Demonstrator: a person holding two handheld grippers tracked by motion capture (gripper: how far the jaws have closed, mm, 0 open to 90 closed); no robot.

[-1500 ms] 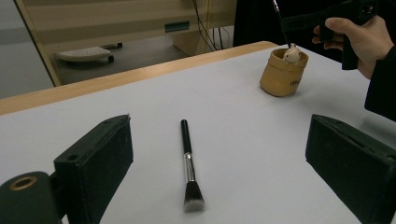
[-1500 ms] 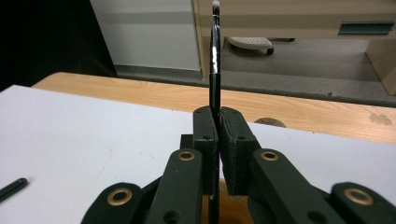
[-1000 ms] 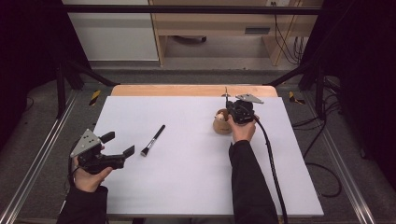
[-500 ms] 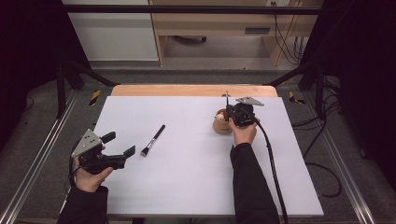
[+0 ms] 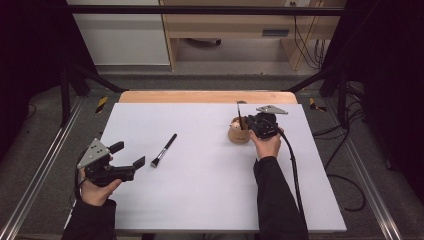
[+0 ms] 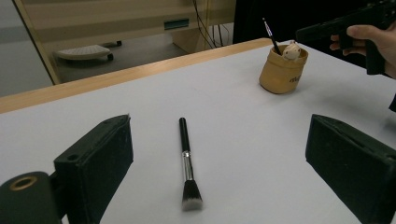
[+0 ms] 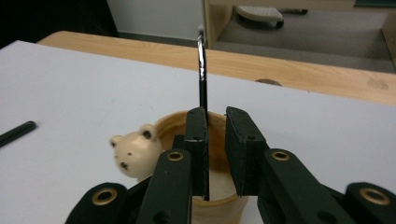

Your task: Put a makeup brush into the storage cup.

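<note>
Just above the cup (image 7: 196, 140), the right gripper (image 7: 215, 140) hangs with its fingers (image 7: 243, 149) a little apart. They have just been opening, and nothing is between them now. The thin brush (image 7: 201, 70) stands in the cup just past the fingertips, likely let go so it can rest there. A little bear (image 7: 133, 149) sits on the cup's rim. The left gripper (image 6: 219, 158) waits low over the desk (image 5: 200, 200) with fingers (image 6: 98, 163) wide apart. The fat brush (image 6: 187, 163) lies flat between them, probably next to be picked up.
</note>
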